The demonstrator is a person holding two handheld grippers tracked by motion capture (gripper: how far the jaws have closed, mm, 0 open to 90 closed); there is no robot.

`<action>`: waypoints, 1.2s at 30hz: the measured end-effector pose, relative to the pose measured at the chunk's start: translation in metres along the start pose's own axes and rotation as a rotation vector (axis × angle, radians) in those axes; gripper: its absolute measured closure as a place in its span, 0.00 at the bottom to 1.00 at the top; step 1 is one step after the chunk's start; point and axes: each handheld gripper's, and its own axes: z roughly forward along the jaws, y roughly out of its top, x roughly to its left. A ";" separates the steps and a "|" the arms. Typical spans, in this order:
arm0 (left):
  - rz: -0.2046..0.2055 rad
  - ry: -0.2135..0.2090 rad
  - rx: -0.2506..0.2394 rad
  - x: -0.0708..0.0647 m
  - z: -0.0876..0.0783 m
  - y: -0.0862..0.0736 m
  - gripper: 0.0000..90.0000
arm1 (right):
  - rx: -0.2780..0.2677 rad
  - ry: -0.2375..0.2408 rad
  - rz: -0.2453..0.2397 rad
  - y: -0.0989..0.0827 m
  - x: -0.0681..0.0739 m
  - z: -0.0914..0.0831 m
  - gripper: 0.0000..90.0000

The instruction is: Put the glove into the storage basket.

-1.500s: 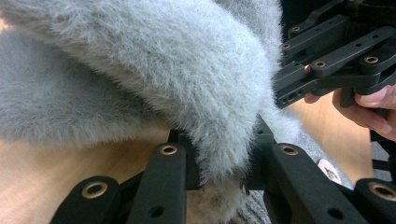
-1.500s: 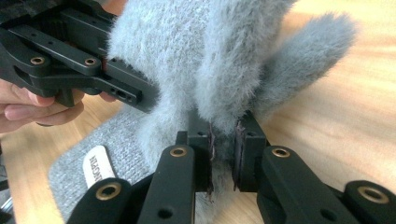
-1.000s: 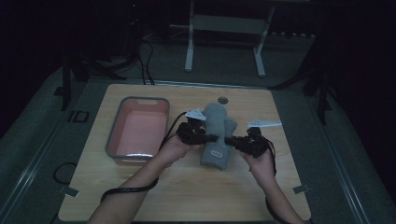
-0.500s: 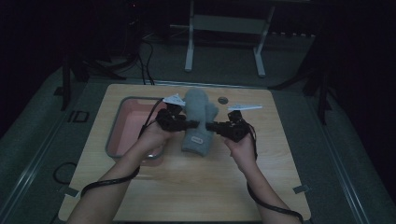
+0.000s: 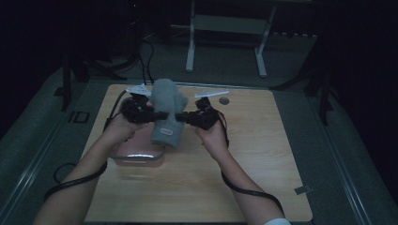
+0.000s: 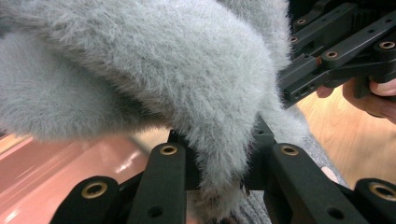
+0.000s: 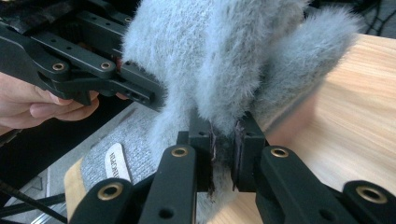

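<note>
The grey fuzzy garment (image 5: 167, 115) is suspended above the surface (image 5: 263, 154), clear of the wood, near the far-left corner. It is held from two sides. The left gripper (image 5: 158, 115) is clamped on the garment's left edge; in the left gripper view its jaws pinch a tuft of the fabric (image 6: 219, 186). The right gripper (image 5: 180, 116) is clamped on the opposite edge; in the right gripper view its jaws are closed on a fold of the same fabric (image 7: 224, 154).

The two grippers face each other along a line parallel to the surface's far edge, with the garment bunched between them. The garment's long axis runs across that line: its upper portion rises above the grip points and its lower portion, bearing a small label (image 5: 165, 131), hangs down from them.

The pink tray (image 5: 141, 157) lies against the left edge of the surface, below and slightly left of the hanging end. The left gripper stands nearer to it than the right. Judged from this layout, the coming move depends on shifting the garment leftward and lowering it until the hanging end is inside the tray rim.
</note>
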 end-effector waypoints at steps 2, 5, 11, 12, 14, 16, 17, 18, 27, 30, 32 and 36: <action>-0.017 0.011 0.001 0.008 -0.009 -0.006 0.84 | 0.007 0.011 -0.007 0.006 0.005 0.012 0.90; -0.046 0.029 0.007 0.019 -0.017 -0.016 0.84 | 0.026 0.023 -0.015 0.011 0.011 0.031 0.90; -0.118 0.052 0.053 0.039 -0.008 -0.042 0.84 | 0.080 0.021 0.005 0.004 0.008 0.068 0.90; -0.131 0.051 0.061 0.043 -0.004 -0.046 0.84 | 0.092 0.014 0.006 0.002 0.006 0.074 0.90; -0.159 0.052 0.084 0.049 0.004 -0.054 0.84 | 0.121 -0.006 0.000 -0.004 0.002 0.085 0.90; -0.177 0.059 0.106 0.053 0.013 -0.062 0.84 | 0.151 -0.025 0.003 -0.009 -0.002 0.095 0.90; -0.185 0.062 0.118 0.055 0.017 -0.065 0.84 | 0.164 -0.031 0.006 -0.012 -0.004 0.100 0.90; -0.194 0.063 0.126 0.057 0.020 -0.068 0.84 | 0.177 -0.037 0.011 -0.014 -0.006 0.104 0.90; -0.237 0.104 0.245 0.071 0.045 -0.081 0.83 | 0.305 -0.157 -0.027 -0.022 -0.007 0.138 0.87; -0.256 0.114 0.287 0.074 0.052 -0.084 0.83 | 0.319 -0.181 -0.048 -0.021 -0.004 0.140 0.78; -0.266 0.125 0.312 0.075 0.057 -0.084 0.83 | 0.330 -0.175 -0.054 -0.019 -0.001 0.140 0.66; -0.259 0.163 0.370 0.074 0.067 -0.083 0.81 | 0.318 -0.186 -0.087 -0.017 0.003 0.133 0.62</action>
